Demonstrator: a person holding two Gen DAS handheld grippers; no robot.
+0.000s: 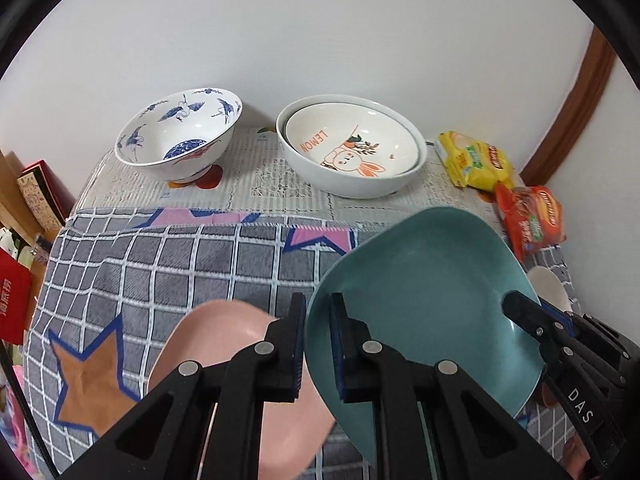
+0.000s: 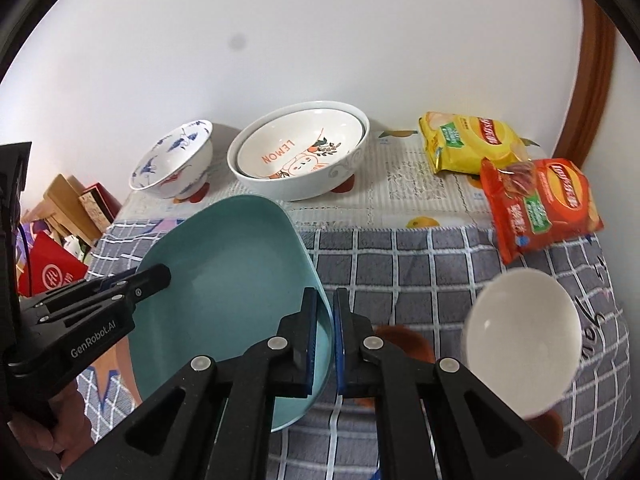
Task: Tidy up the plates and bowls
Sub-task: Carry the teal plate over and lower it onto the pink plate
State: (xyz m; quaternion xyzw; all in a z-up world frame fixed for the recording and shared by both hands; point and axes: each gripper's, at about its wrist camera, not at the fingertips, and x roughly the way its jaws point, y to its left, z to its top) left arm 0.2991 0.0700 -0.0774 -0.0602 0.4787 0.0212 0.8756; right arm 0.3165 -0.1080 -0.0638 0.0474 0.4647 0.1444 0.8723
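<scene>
A teal plate (image 1: 424,296) is held up above the checked cloth, gripped on both sides. My left gripper (image 1: 318,344) is shut on its left rim; my right gripper (image 2: 326,336) is shut on its right rim (image 2: 240,280). Each gripper shows in the other's view, the right one (image 1: 532,320) and the left one (image 2: 132,284). A pink plate (image 1: 224,344) lies on the cloth below my left gripper. A blue-and-white bowl (image 1: 180,136) and a white bowl with a "LEMON" bowl nested inside (image 1: 352,148) stand at the back. A small white bowl (image 2: 524,332) sits to the right.
A yellow snack packet (image 2: 468,140) and a red snack packet (image 2: 540,204) lie at the back right of the table. Boxes and a red bag (image 2: 52,272) stand off the table's left side. A white wall rises behind the bowls.
</scene>
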